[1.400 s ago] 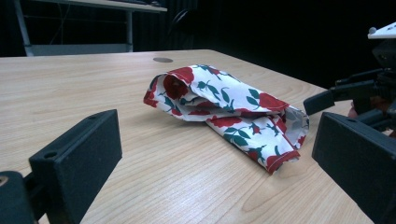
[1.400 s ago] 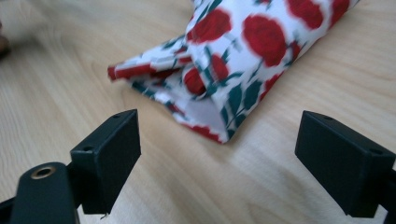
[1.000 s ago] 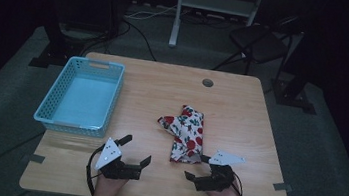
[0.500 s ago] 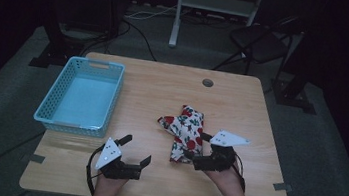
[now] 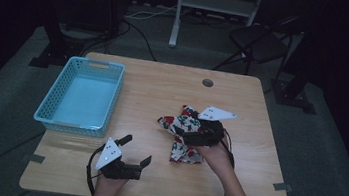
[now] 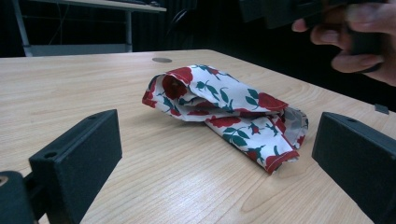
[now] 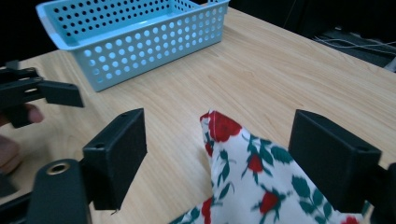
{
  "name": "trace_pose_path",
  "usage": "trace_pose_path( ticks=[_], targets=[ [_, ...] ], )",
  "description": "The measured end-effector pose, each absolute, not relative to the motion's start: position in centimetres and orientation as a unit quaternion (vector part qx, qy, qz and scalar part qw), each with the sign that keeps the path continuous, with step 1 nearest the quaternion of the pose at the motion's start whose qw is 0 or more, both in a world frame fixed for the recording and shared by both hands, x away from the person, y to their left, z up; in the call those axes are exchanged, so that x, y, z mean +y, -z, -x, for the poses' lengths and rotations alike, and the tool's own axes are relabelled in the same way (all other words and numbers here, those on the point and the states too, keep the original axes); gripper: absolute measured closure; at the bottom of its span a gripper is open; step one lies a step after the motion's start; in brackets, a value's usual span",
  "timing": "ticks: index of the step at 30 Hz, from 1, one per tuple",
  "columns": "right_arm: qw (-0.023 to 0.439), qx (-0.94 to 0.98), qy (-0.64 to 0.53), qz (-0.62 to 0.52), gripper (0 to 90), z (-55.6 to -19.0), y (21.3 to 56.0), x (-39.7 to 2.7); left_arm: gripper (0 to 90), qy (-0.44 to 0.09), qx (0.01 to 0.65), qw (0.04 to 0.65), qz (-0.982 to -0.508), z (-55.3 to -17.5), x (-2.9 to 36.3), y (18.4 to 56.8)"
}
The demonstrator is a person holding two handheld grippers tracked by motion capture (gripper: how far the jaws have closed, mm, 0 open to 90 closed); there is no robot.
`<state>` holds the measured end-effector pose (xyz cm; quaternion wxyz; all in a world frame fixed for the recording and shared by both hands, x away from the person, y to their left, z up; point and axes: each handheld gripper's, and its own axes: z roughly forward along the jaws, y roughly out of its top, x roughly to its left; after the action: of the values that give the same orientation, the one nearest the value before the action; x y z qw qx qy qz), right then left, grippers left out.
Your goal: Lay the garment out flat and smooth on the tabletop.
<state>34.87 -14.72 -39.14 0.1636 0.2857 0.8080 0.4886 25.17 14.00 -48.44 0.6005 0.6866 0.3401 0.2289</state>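
A folded floral cloth (image 5: 186,132) lies on the wooden tabletop (image 5: 157,96), right of centre, well apart from an empty blue basket (image 5: 83,96) at the far left. The right gripper (image 5: 193,130) hovers over the cloth, its jaws wide but just now closing a little, straddling a cloth corner without pressing it, likely lining up a grasp. The left gripper (image 5: 136,149) rests near the front edge, open and empty, aimed at the cloth as if waiting to help.
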Motion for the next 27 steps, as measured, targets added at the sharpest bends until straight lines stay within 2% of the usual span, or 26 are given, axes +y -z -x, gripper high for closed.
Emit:
trace_pose_path(
  ticks=[9, 21, 23, 27],
  targets=[
    [0.154, 0.829, -0.459, -0.28, 22.3, -37.6, 40.2, -11.4, 2.1, -0.227, 0.34, 0.601, -0.687, -25.2, 14.0, 48.4],
    [0.162, 0.871, -0.369, -0.28, 22.3, -40.3, 43.6, -8.2, 2.1, -0.224, 0.34, 0.603, -0.686, -25.2, 14.1, 48.5],
    [0.167, 0.874, -0.356, -0.284, 25.2, -40.5, 44.0, -7.9, 2.2, -0.224, 0.34, 0.603, -0.685, -25.2, 14.1, 48.5],
    [0.19, 0.873, -0.333, -0.3, 38.8, -40.7, 44.5, -7.7, 2.2, -0.225, 0.339, 0.602, -0.687, -25.2, 14.1, 48.5]
  ],
)
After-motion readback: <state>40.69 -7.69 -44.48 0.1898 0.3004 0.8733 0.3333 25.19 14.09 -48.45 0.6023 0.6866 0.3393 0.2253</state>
